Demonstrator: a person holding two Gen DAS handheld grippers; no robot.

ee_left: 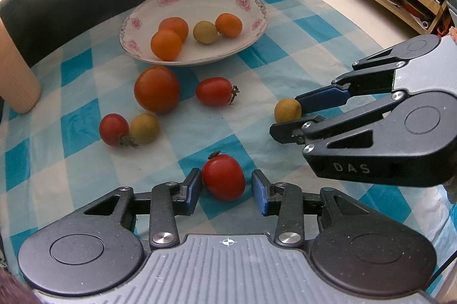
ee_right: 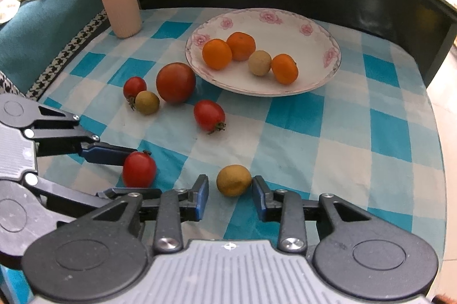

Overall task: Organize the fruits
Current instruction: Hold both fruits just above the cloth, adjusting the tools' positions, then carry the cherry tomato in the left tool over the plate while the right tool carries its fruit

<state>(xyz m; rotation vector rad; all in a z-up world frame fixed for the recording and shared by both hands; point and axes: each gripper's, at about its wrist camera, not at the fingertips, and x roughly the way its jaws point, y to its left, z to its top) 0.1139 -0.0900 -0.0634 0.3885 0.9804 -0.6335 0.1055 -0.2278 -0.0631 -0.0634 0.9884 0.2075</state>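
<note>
Two pairs of tongs are down at the near edge of the desk [ee_right: 357,132], its blue-and-white checked cloth spread wide, and both are lining up a pick at once. Biggest thing on it is the flowered plate [ee_right: 320,47] at the back, already carrying three small oranges and one tan fruit. Just in front of its rim sits the large tomato [ee_right: 175,82], and beside that a cherry tomato [ee_right: 134,87] touching another tan fruit [ee_right: 147,102]. Nearer the middle lies a lone plum tomato [ee_right: 208,115].

Now the action: the left tongs [ee_left: 227,187] are spread around a red tomato [ee_left: 223,177], the left pad right against its side, the right pad showing a sliver of cloth. Not pinched yet. The right tongs [ee_right: 230,197] are spread too, straddling a small tan fruit [ee_right: 233,180], with its right pad almost touching and the left one apart.

Looks like the grasp step for both fruits, with six pieces left on the cloth. Next move probably calls for closing gently on each, since round fruit will likely roll off if the pads meet it off-centre, then lifting clear and carrying over the loose tomatoes to the plate.
</note>
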